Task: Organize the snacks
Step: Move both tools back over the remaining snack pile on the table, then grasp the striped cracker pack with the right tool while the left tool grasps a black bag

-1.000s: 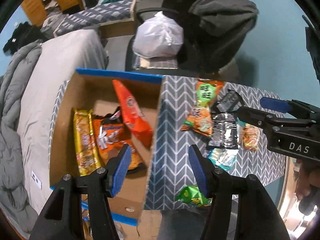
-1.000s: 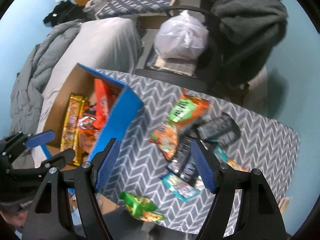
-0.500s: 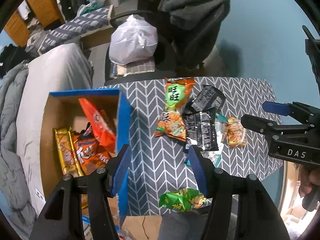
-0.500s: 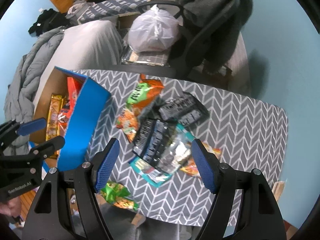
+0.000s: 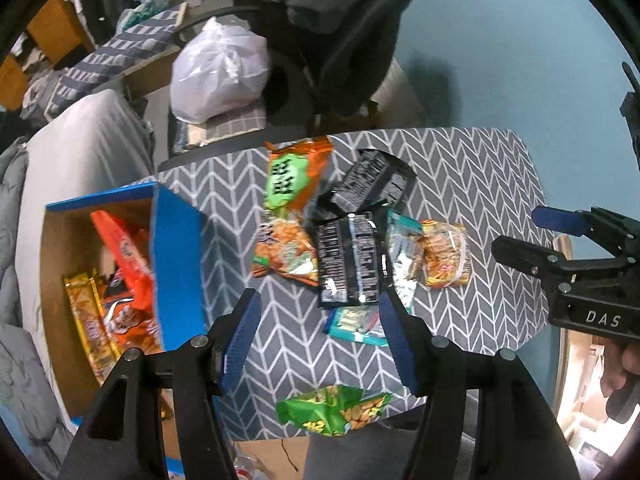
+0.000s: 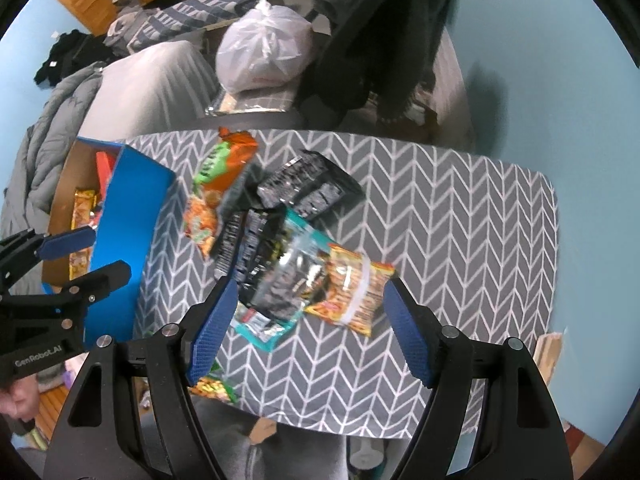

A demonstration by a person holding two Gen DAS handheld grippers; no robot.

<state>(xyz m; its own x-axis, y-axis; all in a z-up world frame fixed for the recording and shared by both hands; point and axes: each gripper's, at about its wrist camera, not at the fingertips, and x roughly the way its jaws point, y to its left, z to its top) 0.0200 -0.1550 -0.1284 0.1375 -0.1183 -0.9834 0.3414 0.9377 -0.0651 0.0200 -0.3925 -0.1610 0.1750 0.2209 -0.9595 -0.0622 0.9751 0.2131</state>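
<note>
Both grippers have slid right from the blue-edged box since 1 s ago — left gripper and right gripper, jaws apart, empty, now hang over the snack pile mid-table; box w/ snacks sits left.

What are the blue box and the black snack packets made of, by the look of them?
Blue box: looks like cardboard, its inner walls plain brown, its outside a smooth blue coat. Black snack packets: probably thin plastic or foil film, glossy and crinkled, with bright glints on the folds.

We see a chevron-clothed counter carrying a heap of snack packets, a green packet at its edge.
</note>
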